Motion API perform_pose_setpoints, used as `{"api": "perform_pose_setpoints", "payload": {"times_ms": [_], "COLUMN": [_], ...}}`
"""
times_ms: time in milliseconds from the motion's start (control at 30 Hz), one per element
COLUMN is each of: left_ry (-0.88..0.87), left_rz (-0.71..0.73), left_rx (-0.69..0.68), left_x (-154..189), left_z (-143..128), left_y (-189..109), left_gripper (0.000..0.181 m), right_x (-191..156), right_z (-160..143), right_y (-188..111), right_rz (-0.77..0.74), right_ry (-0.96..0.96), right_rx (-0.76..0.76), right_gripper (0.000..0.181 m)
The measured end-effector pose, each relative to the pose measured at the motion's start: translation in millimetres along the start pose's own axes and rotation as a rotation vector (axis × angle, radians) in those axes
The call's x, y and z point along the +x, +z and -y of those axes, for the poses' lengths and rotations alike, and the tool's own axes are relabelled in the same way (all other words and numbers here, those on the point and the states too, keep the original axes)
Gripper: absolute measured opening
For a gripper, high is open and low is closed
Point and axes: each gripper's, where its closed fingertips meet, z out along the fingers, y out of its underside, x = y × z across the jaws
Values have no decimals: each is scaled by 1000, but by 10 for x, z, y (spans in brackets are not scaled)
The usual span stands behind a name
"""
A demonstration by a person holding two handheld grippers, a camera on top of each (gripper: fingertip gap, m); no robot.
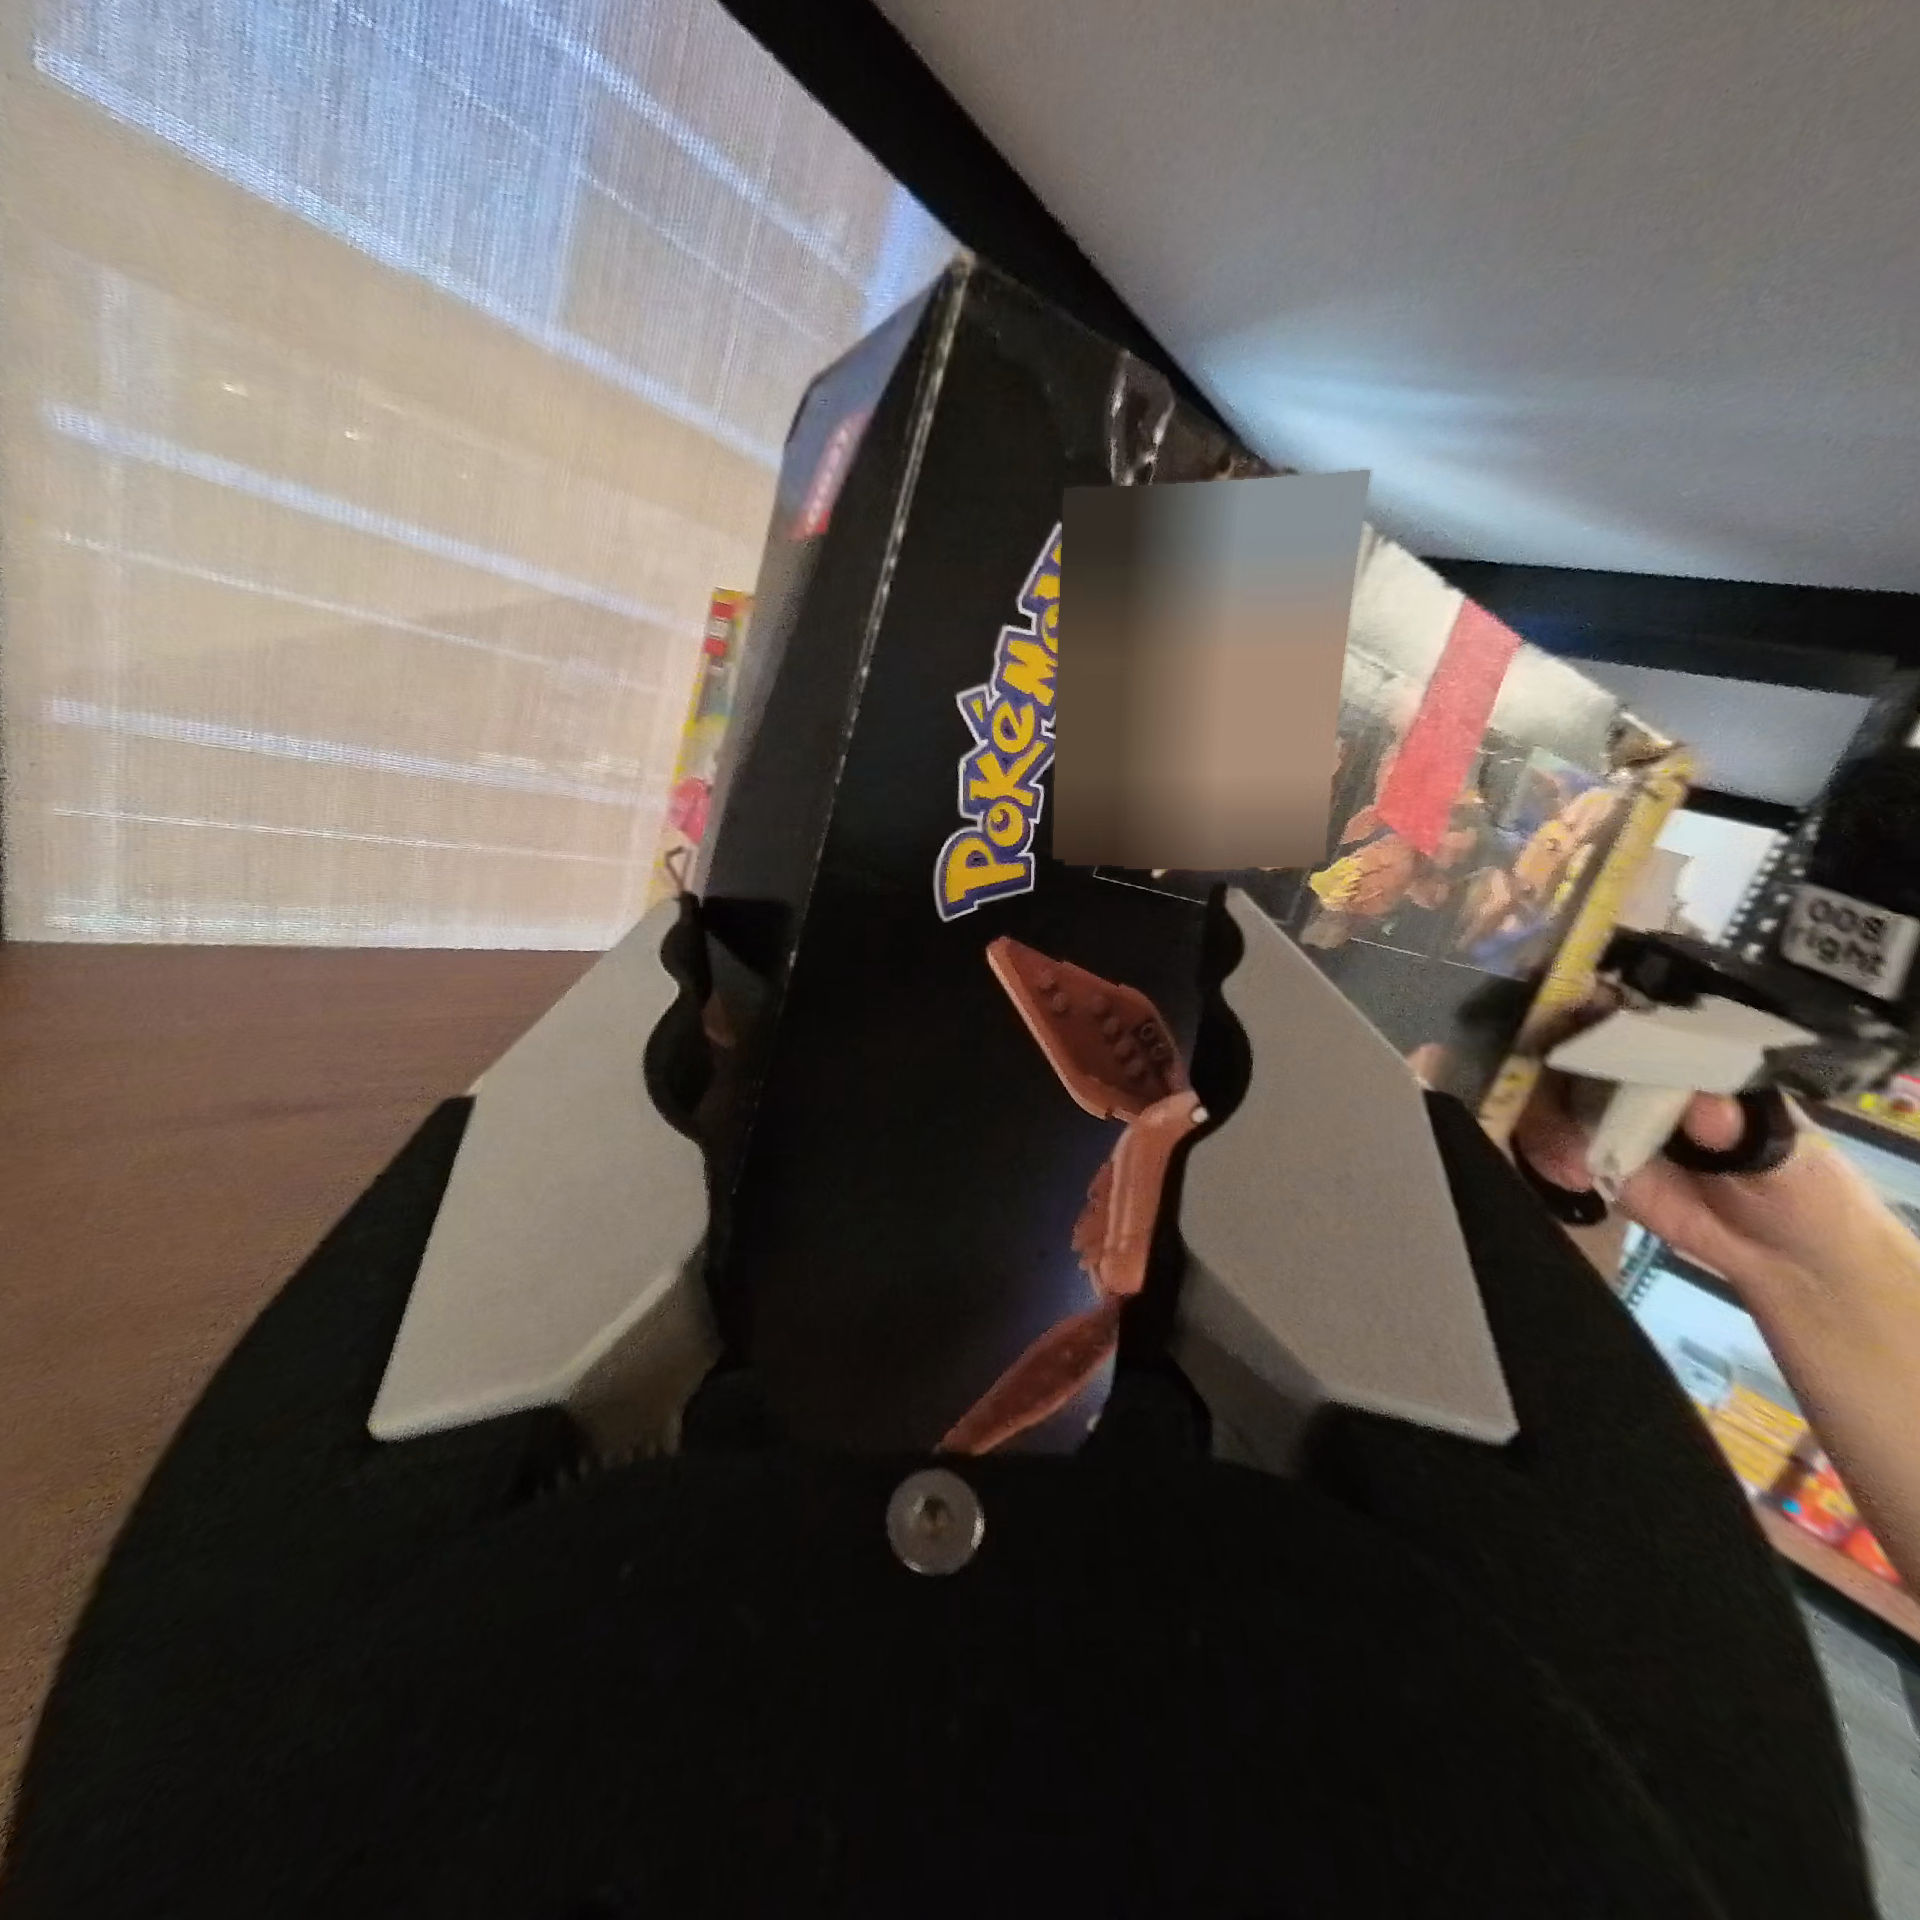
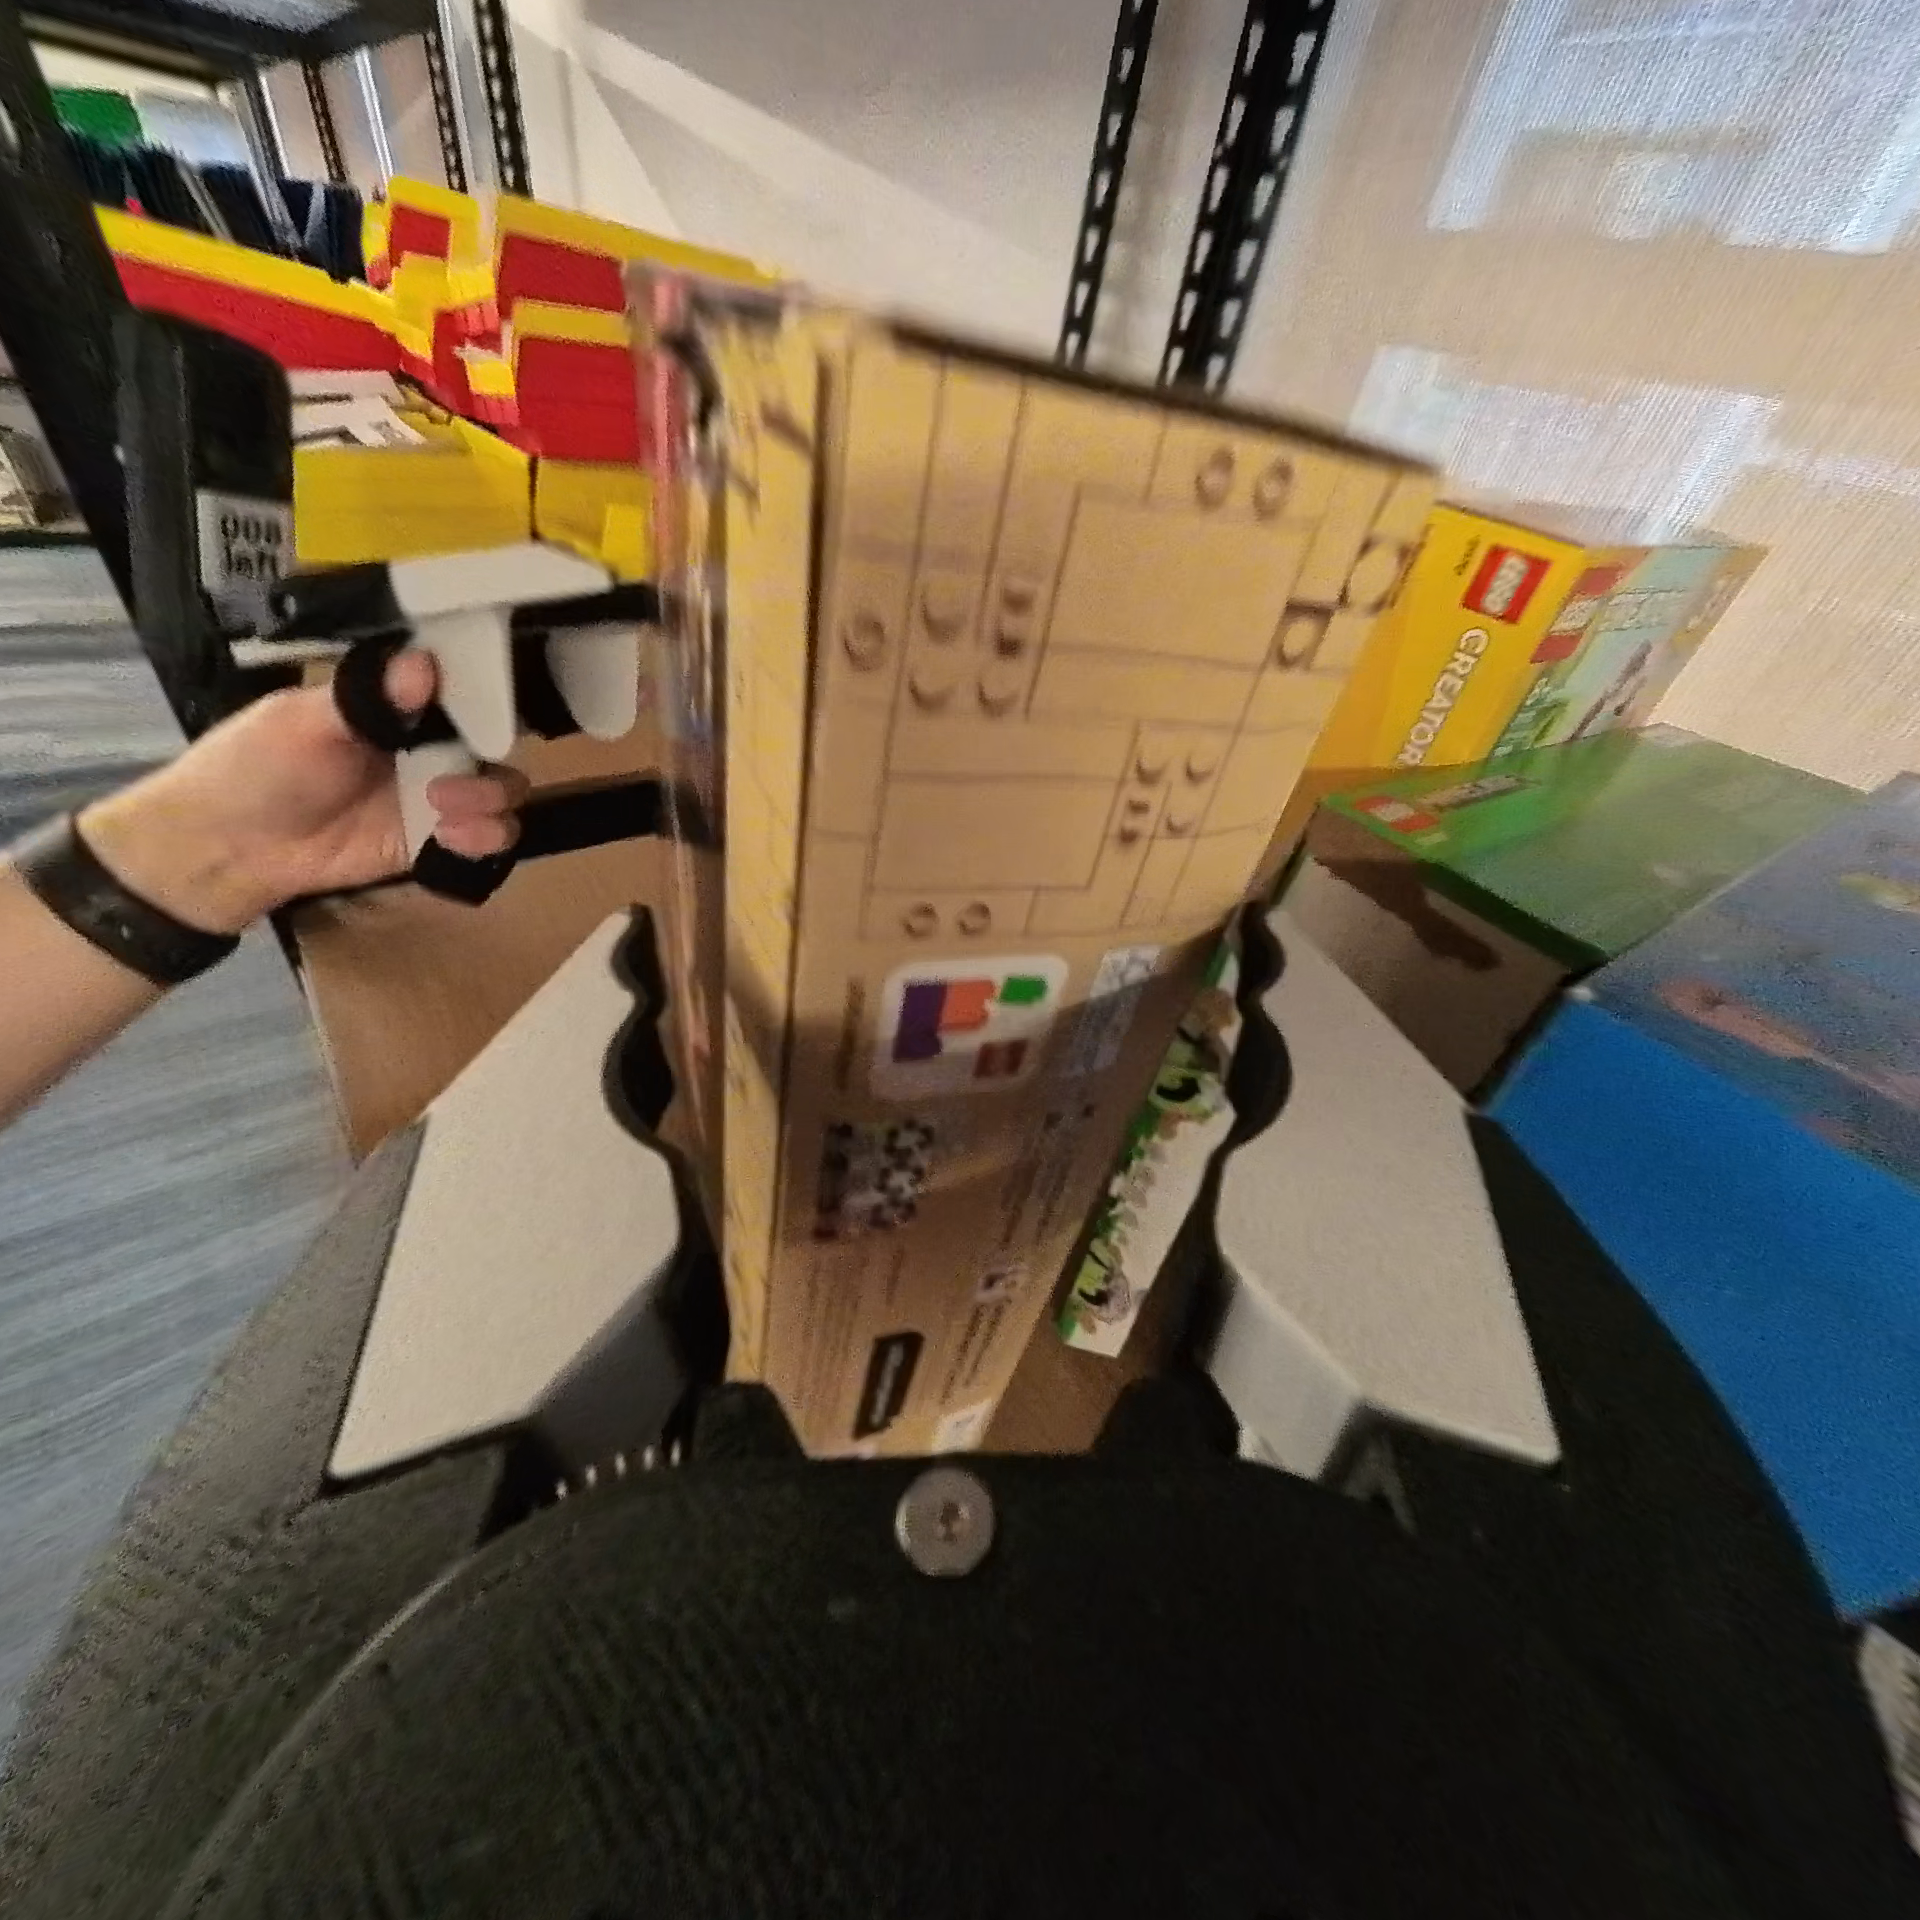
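Note:
My left gripper (image 1: 956, 935) is shut on one end of a large black toy box (image 1: 904, 727) printed with a yellow logo and a brown brick-built figure. The box stands on edge between the fingers (image 1: 540, 1174). My right gripper (image 2: 945, 935) is shut on a tan, brick-patterned end of a box (image 2: 1039, 675), seemingly the same one. Each gripper shows in the other's view, hand-held: the right at the box's far yellow end (image 1: 1621, 997), the left at the box's left edge (image 2: 623, 717).
A brown shelf board (image 1: 208, 1091) lies to the left under a white shelf underside (image 1: 1455, 208). A yellow box (image 2: 1507, 644), a green box (image 2: 1610, 831) and a blue box (image 2: 1714, 1195) sit to the right. A red-and-yellow brick model (image 2: 468, 343) and black shelf uprights (image 2: 1195, 208) stand behind.

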Motion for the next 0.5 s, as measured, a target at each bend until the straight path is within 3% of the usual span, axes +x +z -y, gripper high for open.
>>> {"api": "perform_pose_setpoints", "payload": {"times_ms": [67, 133, 200, 300, 400, 500], "left_ry": [22, 106, 190, 260, 144, 130], "left_rz": [-33, -60, -102, -22, -139, -221], "left_rx": [-9, -33, -47, 38, 18, -63], "left_x": [140, 271, 385, 228, 289, 271], "left_z": [-36, -99, -146, 11, 0, -122], "left_y": [-84, -191, -248, -200, -32, 99], "left_gripper": [91, 78, 80, 117, 130, 129], "right_x": [34, 89, 144, 198, 195, 202], "right_z": [100, 118, 29, -43, -55, -60], "right_y": [-97, -150, -147, -137, -173, -213], "right_rz": [-16, -57, -88, -70, -6, 47], "right_ry": [27, 14, -23, -41, -11, 12], "right_rx": [15, 18, -33, -46, -28, -15], "right_gripper": [113, 117, 119, 110, 104, 97]}}
